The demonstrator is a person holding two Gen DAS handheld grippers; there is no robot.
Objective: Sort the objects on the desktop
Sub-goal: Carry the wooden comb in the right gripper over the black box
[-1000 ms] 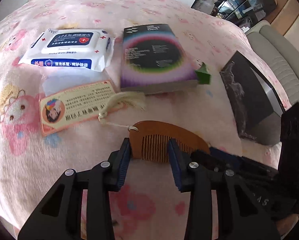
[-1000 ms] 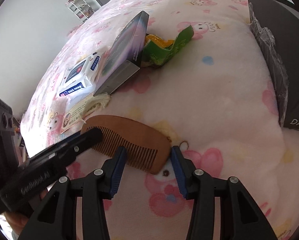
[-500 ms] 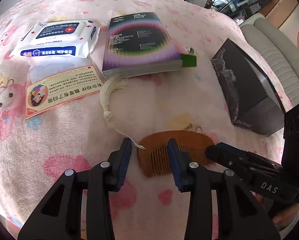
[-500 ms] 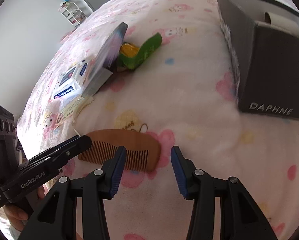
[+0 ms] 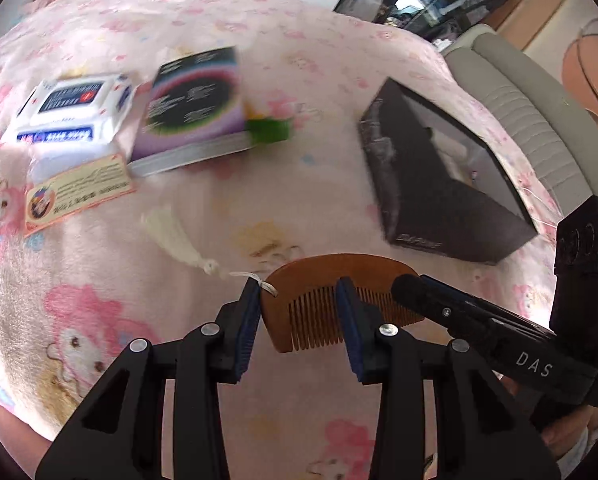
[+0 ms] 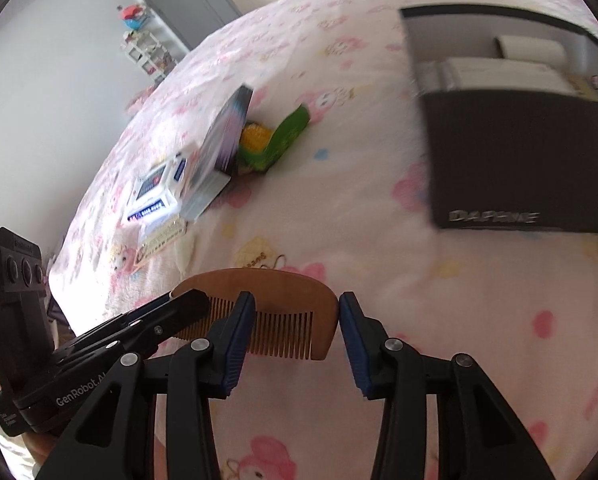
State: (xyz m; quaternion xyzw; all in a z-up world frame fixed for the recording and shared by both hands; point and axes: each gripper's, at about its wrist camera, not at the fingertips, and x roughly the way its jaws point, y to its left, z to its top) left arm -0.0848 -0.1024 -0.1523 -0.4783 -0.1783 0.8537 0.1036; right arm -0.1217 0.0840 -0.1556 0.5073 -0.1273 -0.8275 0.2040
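Both the left gripper [image 5: 298, 314] and right gripper [image 6: 297, 322] grip the wooden comb [image 5: 341, 282] at lower center, black box [image 5: 439, 184] upper right.

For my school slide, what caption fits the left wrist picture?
Two tools carry a brown wooden comb over a pink cartoon blanket.

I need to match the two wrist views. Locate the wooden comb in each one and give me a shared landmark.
Left wrist: wooden comb low centre, between the left gripper fingers.
Right wrist: comb low centre-left, between the right gripper fingers.
Shared landmark: black DAPHNE box, upper right in both.
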